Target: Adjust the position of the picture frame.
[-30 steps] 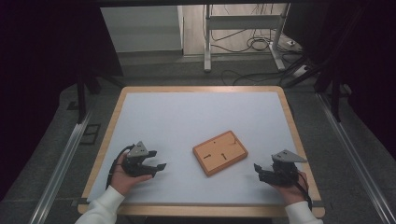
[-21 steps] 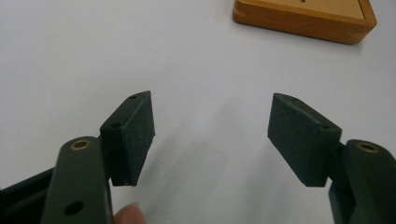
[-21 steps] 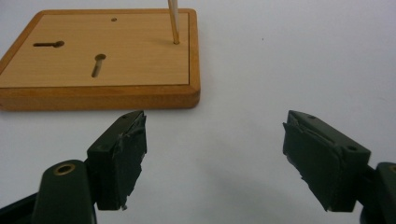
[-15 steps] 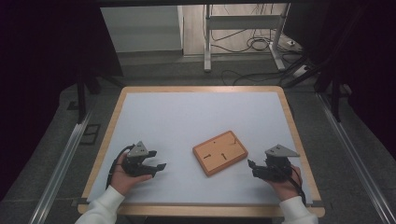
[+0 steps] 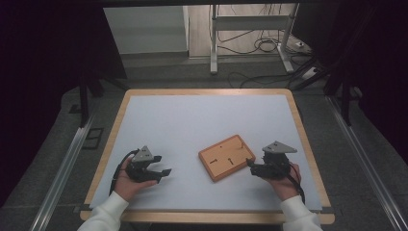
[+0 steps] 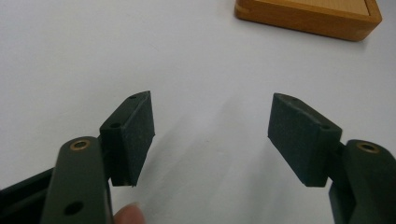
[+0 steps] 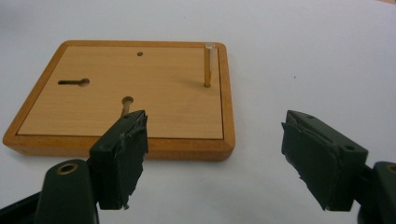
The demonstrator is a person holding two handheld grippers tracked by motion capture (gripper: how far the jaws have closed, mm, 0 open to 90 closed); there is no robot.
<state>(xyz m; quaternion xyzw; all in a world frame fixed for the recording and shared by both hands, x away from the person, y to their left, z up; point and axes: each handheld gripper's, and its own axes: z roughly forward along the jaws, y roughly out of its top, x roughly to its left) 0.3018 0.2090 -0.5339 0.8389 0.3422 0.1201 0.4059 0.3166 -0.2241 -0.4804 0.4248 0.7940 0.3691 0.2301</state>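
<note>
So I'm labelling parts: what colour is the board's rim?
Orange-brown, darker than its pale wood panel; the board shows best in the right gripper view.

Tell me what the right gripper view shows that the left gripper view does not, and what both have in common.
Right gripper view alone: the top face of the wooden board, with a thin upright pin near one corner, a small round hole and two keyhole-shaped slots. The right gripper is open and empty, with the board close ahead.

Left gripper view alone: a fingertip at the bottom edge. Here the board is just an edge and a corner at the top, with its features out of sight.

Both: open, empty black jaws over the white table surface, and the same board.
</note>
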